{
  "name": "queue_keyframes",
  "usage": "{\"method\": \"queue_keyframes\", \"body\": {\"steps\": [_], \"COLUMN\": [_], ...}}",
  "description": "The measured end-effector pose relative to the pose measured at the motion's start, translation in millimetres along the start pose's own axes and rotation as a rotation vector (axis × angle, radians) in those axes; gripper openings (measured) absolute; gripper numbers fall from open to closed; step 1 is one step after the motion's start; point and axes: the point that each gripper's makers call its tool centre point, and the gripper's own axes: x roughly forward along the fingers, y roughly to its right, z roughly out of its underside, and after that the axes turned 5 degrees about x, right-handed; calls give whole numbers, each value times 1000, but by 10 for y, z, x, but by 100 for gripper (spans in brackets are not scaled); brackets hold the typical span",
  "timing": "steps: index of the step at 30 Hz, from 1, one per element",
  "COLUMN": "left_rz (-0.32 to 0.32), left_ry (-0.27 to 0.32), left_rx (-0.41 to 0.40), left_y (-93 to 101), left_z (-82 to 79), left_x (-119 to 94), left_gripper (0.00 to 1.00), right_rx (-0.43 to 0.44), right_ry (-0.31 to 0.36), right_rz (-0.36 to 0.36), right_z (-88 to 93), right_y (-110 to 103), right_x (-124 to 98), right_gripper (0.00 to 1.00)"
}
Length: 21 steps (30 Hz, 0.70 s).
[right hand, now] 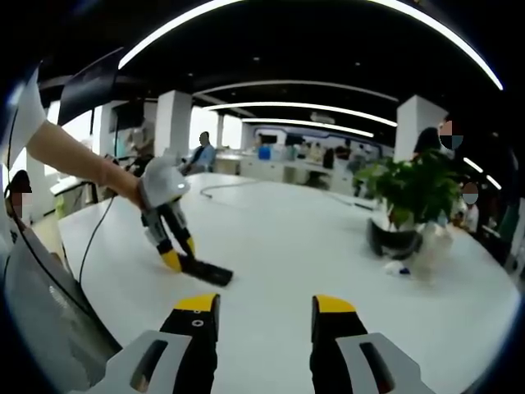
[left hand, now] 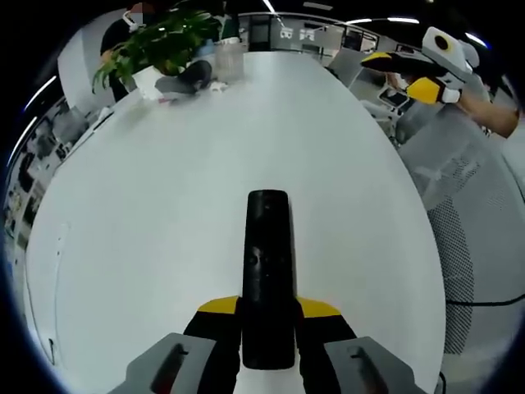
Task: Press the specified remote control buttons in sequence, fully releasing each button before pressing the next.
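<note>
One wide white table (left hand: 148, 213) lies under both grippers. Beyond them sits a potted plant (right hand: 410, 205), its pot holding only the leafy plant. The left gripper (left hand: 267, 324) clamps the near end of a remote (left hand: 267, 271), probably light, stiff and slick-sided. The right gripper (right hand: 264, 316) hangs wide, carrying nothing.

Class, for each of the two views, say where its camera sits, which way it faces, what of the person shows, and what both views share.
Left gripper view: rides the left hand-held gripper, looking along the remote it clamps, down the white table; the right hand-held gripper shows far right.
Right gripper view: rides the open right hand-held gripper, facing the person's forearm.
Shared: remote, table, potted plant.
</note>
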Motion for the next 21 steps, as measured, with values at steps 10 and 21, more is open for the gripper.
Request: {"method": "queue_keyframes", "body": {"steps": [10, 21], "left_rz": [9, 12], "left_ry": [-1, 0], "left_rx": [2, -1], "left_y": [72, 136], "left_z": [2, 9], "left_x": [-8, -15], "left_gripper": [25, 25], "right_rx": [-3, -2], "right_ry": [-4, -7], "right_rz": [-3, -5], "right_z": [8, 15], "right_y": [-5, -8], "right_x": [1, 0], "right_gripper": [42, 42]}}
